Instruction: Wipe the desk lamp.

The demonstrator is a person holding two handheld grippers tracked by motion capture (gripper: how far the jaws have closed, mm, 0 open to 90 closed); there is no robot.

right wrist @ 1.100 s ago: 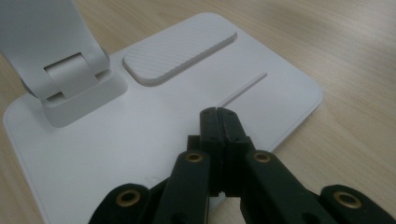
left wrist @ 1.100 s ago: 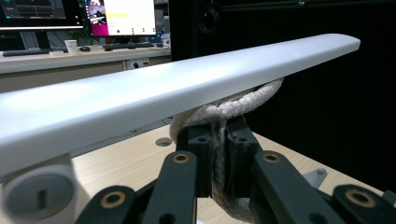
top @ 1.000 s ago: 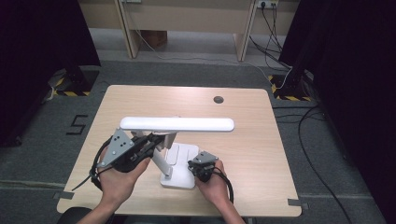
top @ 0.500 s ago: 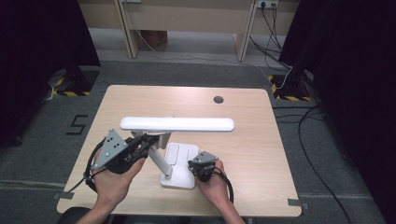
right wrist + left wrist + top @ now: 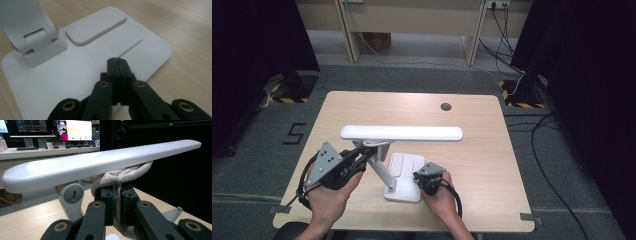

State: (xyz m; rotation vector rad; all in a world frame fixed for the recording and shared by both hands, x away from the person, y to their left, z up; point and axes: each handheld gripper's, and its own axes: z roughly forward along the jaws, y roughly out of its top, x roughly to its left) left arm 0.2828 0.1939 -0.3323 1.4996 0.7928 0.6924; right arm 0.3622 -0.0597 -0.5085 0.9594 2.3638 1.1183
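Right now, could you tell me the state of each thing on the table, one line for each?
Desk lamp: upright on the table, its light bar level, arm tilted.
Lamp base: flat on the table, with the right claw's tips on it.
Rope: looped under the light bar, pinched by the left claw.
Left claw: shut on the rope.
Right claw: shut, holding nothing.

Left gripper (image 5: 343, 167) is sitting raised in the left hand (image 5: 329, 192), angling up and to the right, jaws clamping shut on something. Right gripper (image 5: 428, 176) is sitting low in the right hand (image 5: 439, 197), pointing forward-left, jaws fully together, gripping nothing.
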